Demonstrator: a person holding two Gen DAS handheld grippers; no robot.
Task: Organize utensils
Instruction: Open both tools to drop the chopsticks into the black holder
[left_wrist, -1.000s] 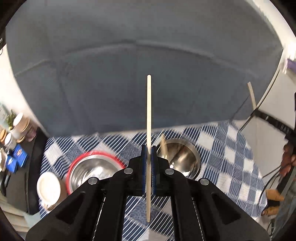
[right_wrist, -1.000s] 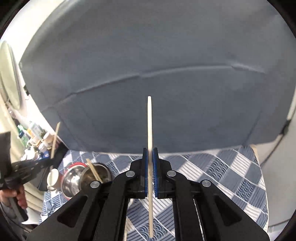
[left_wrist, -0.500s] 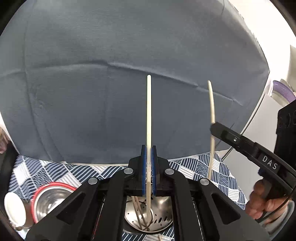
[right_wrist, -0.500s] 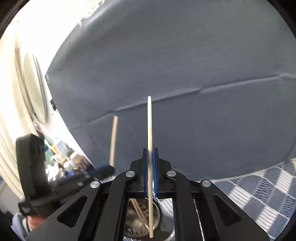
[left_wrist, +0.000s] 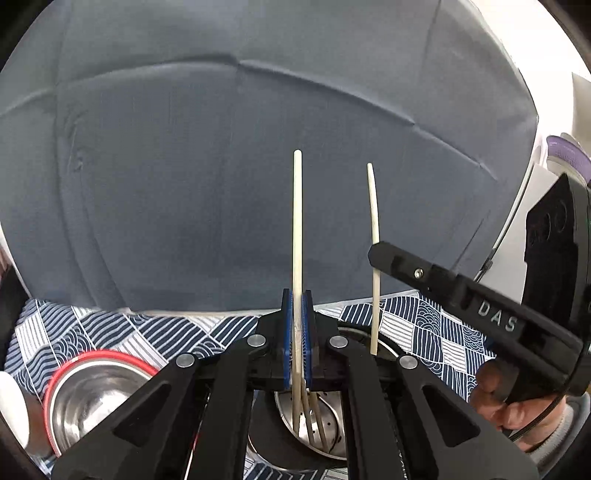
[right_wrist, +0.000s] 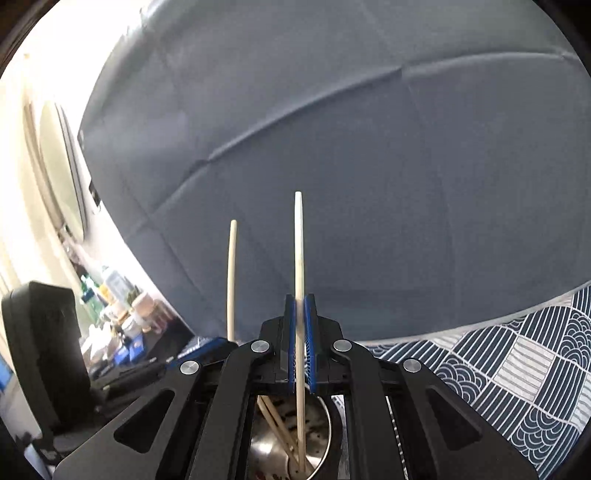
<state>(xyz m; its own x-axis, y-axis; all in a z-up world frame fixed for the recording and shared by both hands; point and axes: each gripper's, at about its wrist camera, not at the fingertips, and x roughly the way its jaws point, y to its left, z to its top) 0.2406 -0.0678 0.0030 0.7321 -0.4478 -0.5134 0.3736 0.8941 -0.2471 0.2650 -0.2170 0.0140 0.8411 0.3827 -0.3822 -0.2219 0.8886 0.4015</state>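
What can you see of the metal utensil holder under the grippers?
The utensil holder is a round, shiny steel cup with small drain holes in its bottom, standing upright on the patterned tablecloth. A few wooden chopsticks already lean inside. Both gripper frames hide most of its rim. The chopstick clamped in the right gripper reaches down into it.

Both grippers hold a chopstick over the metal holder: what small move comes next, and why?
Probably open both and drop them in. The left gripper and right gripper each pinch an upright chopstick whose lower tip already reaches into the holder, beside chopsticks already inside.
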